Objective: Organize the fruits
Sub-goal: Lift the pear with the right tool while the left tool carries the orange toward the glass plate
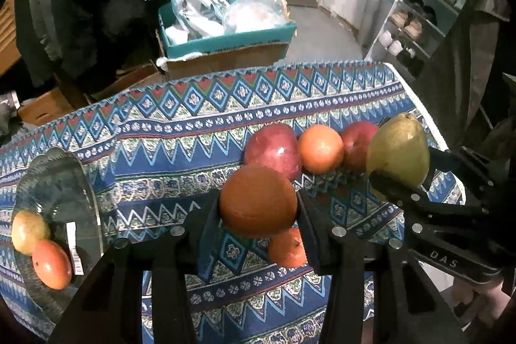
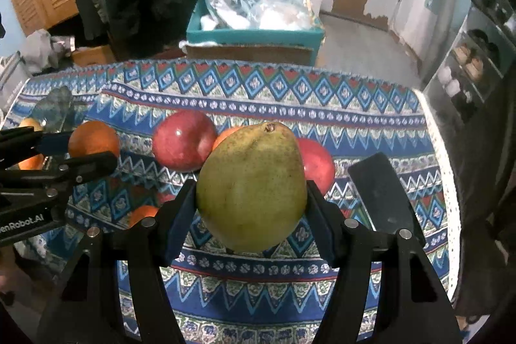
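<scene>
My left gripper (image 1: 258, 208) is shut on an orange (image 1: 258, 200) and holds it above the patterned tablecloth (image 1: 167, 144). My right gripper (image 2: 253, 202) is shut on a green pear (image 2: 253, 186), also seen at the right of the left wrist view (image 1: 400, 147). On the cloth lie two red apples (image 1: 274, 149) (image 1: 358, 144), an orange (image 1: 320, 148) between them and a small orange (image 1: 287, 249) under the held one. A glass plate (image 1: 61, 192) at the far left holds a yellow-green fruit (image 1: 29, 231) and an orange fruit (image 1: 51, 263).
A teal box (image 1: 225, 37) with white bags stands on cardboard boxes behind the table. A shoe rack (image 1: 425, 15) is at the right. A dark flat object (image 2: 383, 192) lies on the cloth right of the pear. The table's right edge (image 2: 448, 182) is close.
</scene>
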### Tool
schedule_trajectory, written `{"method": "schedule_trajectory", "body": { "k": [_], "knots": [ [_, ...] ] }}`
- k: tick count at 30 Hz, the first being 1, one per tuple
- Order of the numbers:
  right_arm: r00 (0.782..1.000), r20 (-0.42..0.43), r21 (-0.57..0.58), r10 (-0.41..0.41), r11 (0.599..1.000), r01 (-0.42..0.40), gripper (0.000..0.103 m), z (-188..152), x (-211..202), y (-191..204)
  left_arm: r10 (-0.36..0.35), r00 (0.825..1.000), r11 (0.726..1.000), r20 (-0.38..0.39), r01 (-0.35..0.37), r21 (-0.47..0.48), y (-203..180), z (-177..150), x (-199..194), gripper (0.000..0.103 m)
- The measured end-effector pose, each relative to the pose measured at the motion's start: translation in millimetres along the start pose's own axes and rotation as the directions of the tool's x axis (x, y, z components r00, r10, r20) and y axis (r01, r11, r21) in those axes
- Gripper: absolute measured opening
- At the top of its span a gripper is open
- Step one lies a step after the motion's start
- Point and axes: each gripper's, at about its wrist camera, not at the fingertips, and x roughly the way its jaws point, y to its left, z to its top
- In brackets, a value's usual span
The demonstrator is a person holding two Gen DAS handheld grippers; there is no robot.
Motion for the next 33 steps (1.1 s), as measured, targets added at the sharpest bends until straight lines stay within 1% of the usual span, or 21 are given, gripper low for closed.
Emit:
{"method": "schedule_trajectory", "body": {
  "k": [13, 27, 33],
  "knots": [
    [0.995, 0.097, -0.008, 0.019, 1.000, -0.018, 0.065, 15.6, -39.4, 7.7, 0.019, 0.995, 1.000, 0.103, -0.020, 0.011, 2.1, 2.6, -54.1, 0.047],
    [0.978, 0.203, -0.045, 0.049, 0.998, -0.041, 0.065, 29.4, -80.6, 23.8, 0.030, 0.980, 1.000, 0.197, -0.031, 0.001, 10.2, 4.9, -99.7, 0.047],
    [0.969, 0.238, -0.061, 0.063, 0.997, -0.050, 0.065, 35.3, -93.9, 31.1, 0.031, 0.975, 1.000, 0.219, -0.031, -0.002, 15.7, 3.9, -111.4, 0.047]
  ]
}}
